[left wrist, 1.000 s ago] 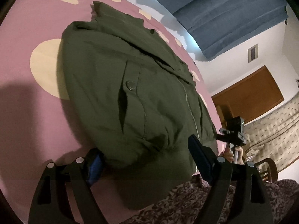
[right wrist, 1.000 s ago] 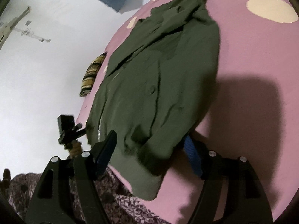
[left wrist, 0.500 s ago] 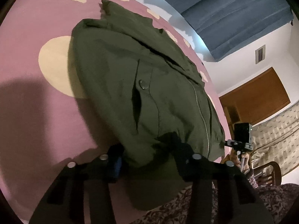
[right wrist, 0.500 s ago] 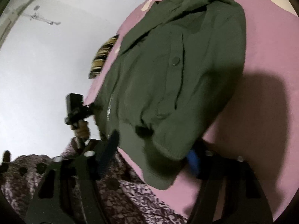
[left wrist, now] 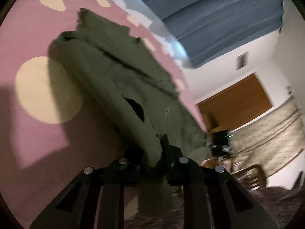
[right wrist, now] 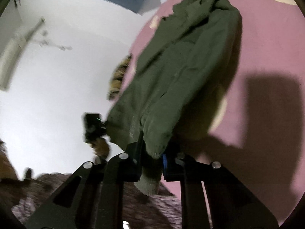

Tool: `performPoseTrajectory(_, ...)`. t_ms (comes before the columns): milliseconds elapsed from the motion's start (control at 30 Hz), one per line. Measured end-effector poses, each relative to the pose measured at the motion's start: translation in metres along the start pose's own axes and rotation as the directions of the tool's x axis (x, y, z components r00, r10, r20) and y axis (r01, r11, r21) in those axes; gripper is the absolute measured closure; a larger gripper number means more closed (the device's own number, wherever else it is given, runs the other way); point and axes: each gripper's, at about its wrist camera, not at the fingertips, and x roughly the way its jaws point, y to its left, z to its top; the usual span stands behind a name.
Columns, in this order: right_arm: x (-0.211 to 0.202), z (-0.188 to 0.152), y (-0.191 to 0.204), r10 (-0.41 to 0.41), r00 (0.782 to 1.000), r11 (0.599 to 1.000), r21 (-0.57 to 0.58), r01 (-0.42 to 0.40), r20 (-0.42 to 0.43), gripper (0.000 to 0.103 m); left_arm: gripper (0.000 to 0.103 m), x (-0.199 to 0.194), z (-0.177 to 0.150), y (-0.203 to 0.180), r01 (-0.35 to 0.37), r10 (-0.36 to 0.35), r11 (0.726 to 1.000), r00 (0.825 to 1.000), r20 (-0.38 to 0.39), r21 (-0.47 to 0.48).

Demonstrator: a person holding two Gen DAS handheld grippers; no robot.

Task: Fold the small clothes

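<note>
A small olive-green jacket (left wrist: 118, 80) lies on a pink sheet with cream spots (left wrist: 28, 24). Its near hem is lifted off the sheet at both corners. My left gripper (left wrist: 152, 158) is closing, and its pads pinch the hem's left corner, with cloth hanging down between the fingers. In the right wrist view the jacket (right wrist: 181, 66) rises toward the camera. My right gripper (right wrist: 152, 158) is closing too, its pads pressing the hem's right corner and ribbed cuff. Each gripper appears in the other's view: the right one (left wrist: 219, 145) and the left one (right wrist: 93, 126), held by a hand.
A striped cloth (right wrist: 119, 80) lies at the sheet's left edge. A dark patterned blanket (right wrist: 144, 206) covers the near edge of the bed. Blue curtain (left wrist: 209, 19), a brown door (left wrist: 238, 103), a wooden chair (left wrist: 253, 175) and a patterned sofa (left wrist: 270, 133) stand beyond.
Both grippers went from wide open around the hem to closed on it. The hem's corners have risen off the sheet and the left gripper has come up.
</note>
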Motion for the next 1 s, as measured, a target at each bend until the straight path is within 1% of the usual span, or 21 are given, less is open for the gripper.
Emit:
performPoseTrajectory(100, -0.011, 0.008, 0.004, 0.079, 0.995, 0.997, 0.016, -0.080, 0.055, 0.089, 0.086, -0.001, 0.012, -0.003, 0.079, -0.078, 0.996, 0.996, 0.035, -0.033)
performPoseTrajectory(133, -0.016, 0.013, 0.005, 0.102, 0.992, 0.994, 0.017, -0.103, 0.075, 0.089, 0.086, -0.002, 0.018, -0.004, 0.119, -0.116, 0.991, 0.991, 0.063, -0.053)
performPoseTrajectory(200, -0.021, 0.023, 0.012, 0.145, 0.982, 0.989, 0.012, -0.148, 0.122, 0.089, 0.086, -0.005, 0.031, -0.006, 0.174, -0.164, 0.982, 0.979, 0.120, -0.076)
performPoseTrajectory(333, -0.027, 0.052, 0.023, 0.210, 0.956, 0.977, -0.014, -0.212, 0.203, 0.089, 0.086, -0.012, 0.063, -0.003, 0.225, -0.195, 0.967, 0.956, 0.219, -0.120)
performPoseTrajectory(400, -0.023, 0.073, 0.026, 0.228, 0.945, 0.973, -0.020, -0.230, 0.235, 0.090, 0.086, -0.010, 0.081, 0.000, 0.219, -0.181, 0.966, 0.952, 0.246, -0.138)
performPoseTrajectory(433, -0.021, 0.084, 0.025, 0.230, 0.942, 0.972, -0.017, -0.233, 0.246, 0.090, 0.086, -0.004, 0.094, 0.003, 0.221, -0.178, 0.963, 0.951, 0.253, -0.155)
performPoseTrajectory(500, -0.012, 0.110, 0.021, 0.227, 0.938, 0.972, -0.004, -0.234, 0.264, 0.090, 0.086, 0.002, 0.108, 0.009, 0.217, -0.169, 0.961, 0.952, 0.254, -0.174)
performPoseTrajectory(567, -0.001, 0.137, 0.013, 0.218, 0.937, 0.972, 0.031, -0.234, 0.273, 0.090, 0.086, 0.016, 0.127, 0.018, 0.201, -0.150, 0.960, 0.956, 0.252, -0.193)
performPoseTrajectory(667, 0.015, 0.167, -0.002, 0.191, 0.940, 0.972, 0.079, -0.221, 0.283, 0.089, 0.086, 0.033, 0.150, 0.036, 0.172, -0.114, 0.957, 0.963, 0.242, -0.235)
performPoseTrajectory(700, 0.023, 0.177, -0.011, 0.181, 0.941, 0.969, 0.112, -0.220, 0.288, 0.089, 0.086, 0.038, 0.157, 0.043, 0.160, -0.099, 0.954, 0.966, 0.238, -0.252)
performPoseTrajectory(733, 0.029, 0.186, -0.019, 0.169, 0.942, 0.967, 0.138, -0.216, 0.290, 0.089, 0.086, 0.048, 0.168, 0.053, 0.138, -0.076, 0.952, 0.971, 0.225, -0.273)
performPoseTrajectory(833, 0.046, 0.210, -0.043, 0.113, 0.950, 0.962, 0.206, -0.178, 0.291, 0.089, 0.086, 0.067, 0.182, 0.076, 0.088, -0.027, 0.941, 0.982, 0.188, -0.325)
performPoseTrajectory(900, 0.058, 0.222, -0.060, 0.087, 0.953, 0.952, 0.259, -0.165, 0.290, 0.089, 0.086, 0.080, 0.190, 0.093, 0.049, 0.007, 0.932, 0.988, 0.154, -0.358)
performPoseTrajectory(1000, 0.072, 0.231, -0.084, 0.037, 0.958, 0.935, 0.328, -0.133, 0.284, 0.089, 0.085, 0.089, 0.193, 0.108, 0.004, 0.044, 0.922, 0.992, 0.114, -0.387)
